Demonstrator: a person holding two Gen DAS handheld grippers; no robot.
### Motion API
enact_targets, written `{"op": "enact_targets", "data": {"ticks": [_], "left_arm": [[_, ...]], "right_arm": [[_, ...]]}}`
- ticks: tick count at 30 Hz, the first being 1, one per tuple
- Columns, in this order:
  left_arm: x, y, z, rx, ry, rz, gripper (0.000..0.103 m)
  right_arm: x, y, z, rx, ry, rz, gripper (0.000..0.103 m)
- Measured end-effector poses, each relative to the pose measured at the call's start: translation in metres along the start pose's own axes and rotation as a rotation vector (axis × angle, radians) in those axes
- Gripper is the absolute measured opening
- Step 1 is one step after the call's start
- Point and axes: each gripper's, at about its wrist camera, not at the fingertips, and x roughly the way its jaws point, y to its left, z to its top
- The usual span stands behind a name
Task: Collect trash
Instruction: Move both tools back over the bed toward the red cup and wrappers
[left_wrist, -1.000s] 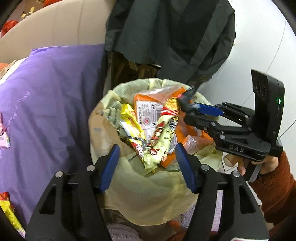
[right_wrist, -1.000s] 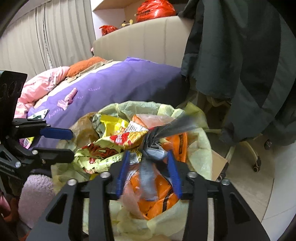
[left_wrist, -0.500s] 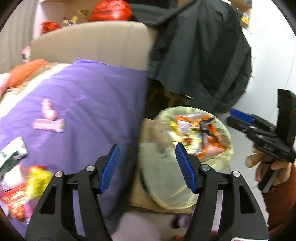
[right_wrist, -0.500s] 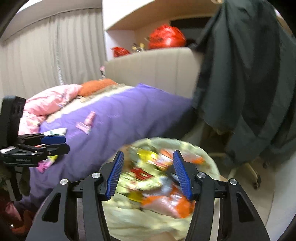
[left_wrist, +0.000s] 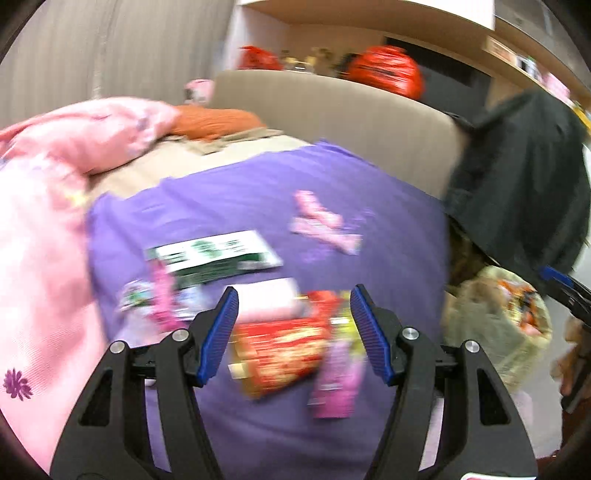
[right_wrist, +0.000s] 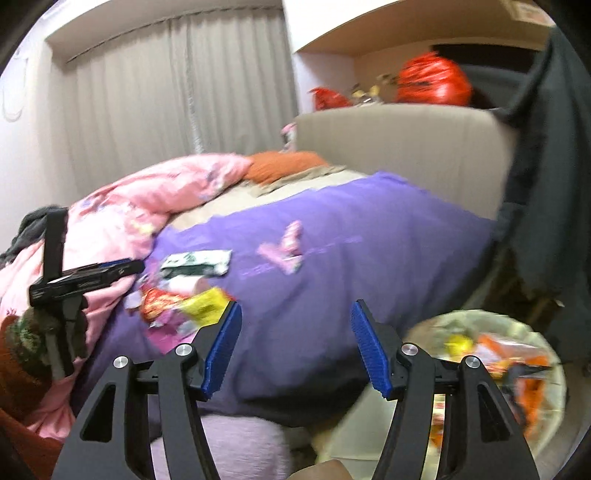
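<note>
Both sets of black plastic tongs, the left (left_wrist: 294, 325) and the right (right_wrist: 296, 343), have angular cut-out arms tipped with ribbed blue pads (left_wrist: 220, 338), and silver screw heads (left_wrist: 180, 335) sit at the joints. Seen from the right, the left unit's black body carries small pale lettering, and the hand (right_wrist: 44, 332) on its handle wears a mottled green-and-brown cuff over a rust-red fuzzy sleeve (right_wrist: 16, 380).

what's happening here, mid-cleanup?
A person with a gripper in each hand is clearing wrappers off a bed. Both the left gripper and the right gripper are open and empty. The left one points at a red snack wrapper lying on the purple blanket, among other wrappers. The trash bin, already holding wrappers, stands beside the bed. The frames are blurred.
</note>
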Motion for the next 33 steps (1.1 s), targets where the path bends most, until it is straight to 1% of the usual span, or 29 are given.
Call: {"op": "enact_targets", "data": {"ticks": [1,3,4,6,9,10,11,13,15,18,19,22,23,25,27,28,30,32,33], "left_arm": [[0.003,0.018,-0.005,-0.021,0.007,0.026,0.06],[0.006,0.04,-0.011,-0.037,0.021,0.048,0.06],[0.009,0.054,-0.014,-0.047,0.032,0.073,0.06],[0.012,0.069,-0.017,-0.055,0.052,0.087,0.06],[0.018,0.098,-0.025,-0.027,0.105,0.109,0.06],[0.021,0.11,-0.029,-0.033,0.13,0.112,0.06],[0.025,0.122,-0.033,-0.061,0.15,0.101,0.06],[0.036,0.138,-0.035,-0.122,0.185,0.062,0.06],[0.043,0.138,-0.035,-0.114,0.199,0.045,0.06],[0.058,0.13,-0.039,-0.061,0.238,0.054,0.062],[0.063,0.132,-0.042,-0.064,0.258,0.071,0.062],[0.07,0.137,-0.041,-0.113,0.272,0.085,0.062],[0.069,0.138,-0.041,-0.133,0.271,0.077,0.062],[0.067,0.135,-0.04,-0.168,0.275,0.019,0.062],[0.064,0.128,-0.04,-0.192,0.277,-0.073,0.062],[0.061,0.122,-0.039,-0.19,0.273,-0.117,0.062],[0.054,0.108,-0.035,-0.166,0.252,-0.171,0.062],[0.049,0.101,-0.032,-0.155,0.231,-0.19,0.062],[0.043,0.099,-0.029,-0.148,0.208,-0.182,0.062]], "right_arm": [[0.007,0.009,0.001,-0.017,0.016,0.004,0.058],[0.022,0.03,0.001,-0.06,0.039,0.01,0.058],[0.029,0.04,0.0,-0.077,0.047,0.013,0.058],[0.039,0.053,-0.002,-0.09,0.064,0.027,0.058],[0.055,0.068,-0.005,-0.096,0.088,0.043,0.058],[0.059,0.073,-0.008,-0.099,0.098,0.051,0.058],[0.063,0.075,-0.01,-0.101,0.11,0.056,0.058],[0.072,0.079,-0.013,-0.105,0.131,0.056,0.058],[0.08,0.082,-0.018,-0.11,0.142,0.044,0.058],[0.092,0.086,-0.024,-0.101,0.172,0.049,0.058],[0.095,0.087,-0.027,-0.103,0.176,0.051,0.058],[0.106,0.098,-0.035,-0.123,0.199,0.066,0.058],[0.109,0.101,-0.037,-0.127,0.204,0.072,0.058],[0.116,0.11,-0.041,-0.131,0.212,0.11,0.058],[0.124,0.117,-0.044,-0.114,0.22,0.155,0.058],[0.128,0.118,-0.044,-0.101,0.222,0.168,0.058],[0.139,0.117,-0.041,-0.052,0.216,0.184,0.058],[0.152,0.111,-0.035,0.008,0.204,0.188,0.058],[0.157,0.109,-0.033,0.034,0.2,0.194,0.058]]}}
